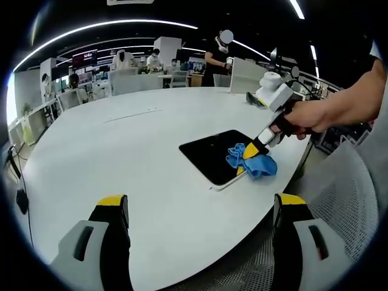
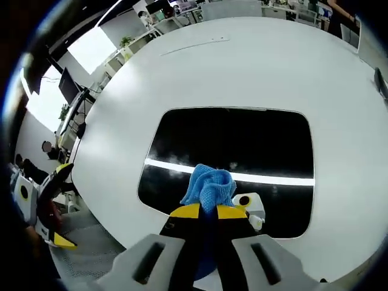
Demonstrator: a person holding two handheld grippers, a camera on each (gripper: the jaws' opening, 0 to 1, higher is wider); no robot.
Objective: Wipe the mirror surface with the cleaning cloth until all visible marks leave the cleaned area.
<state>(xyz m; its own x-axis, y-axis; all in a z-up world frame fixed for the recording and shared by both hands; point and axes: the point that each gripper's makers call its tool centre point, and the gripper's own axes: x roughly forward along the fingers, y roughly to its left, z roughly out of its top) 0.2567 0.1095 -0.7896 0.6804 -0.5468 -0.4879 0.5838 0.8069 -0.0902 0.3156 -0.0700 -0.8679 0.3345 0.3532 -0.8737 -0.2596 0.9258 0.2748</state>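
A dark rectangular mirror (image 1: 213, 154) (image 2: 230, 145) lies flat on the white table (image 1: 133, 151) near its edge. A crumpled blue cleaning cloth (image 1: 254, 160) (image 2: 209, 187) rests on the mirror's near part. My right gripper (image 2: 209, 212) (image 1: 248, 154) is shut on the cloth and presses it onto the glass; a hand holds that gripper in the left gripper view. A bright strip of ceiling light reflects across the mirror. My left gripper (image 1: 200, 209) hangs open over the table's near edge, well short of the mirror, with nothing between its fingers.
The left gripper (image 2: 45, 200) appears at the left edge of the right gripper view, off the table. A grey mesh chair (image 1: 345, 200) stands beside the table. A dark object (image 1: 254, 99) lies at the table's far side. People and desks stand beyond.
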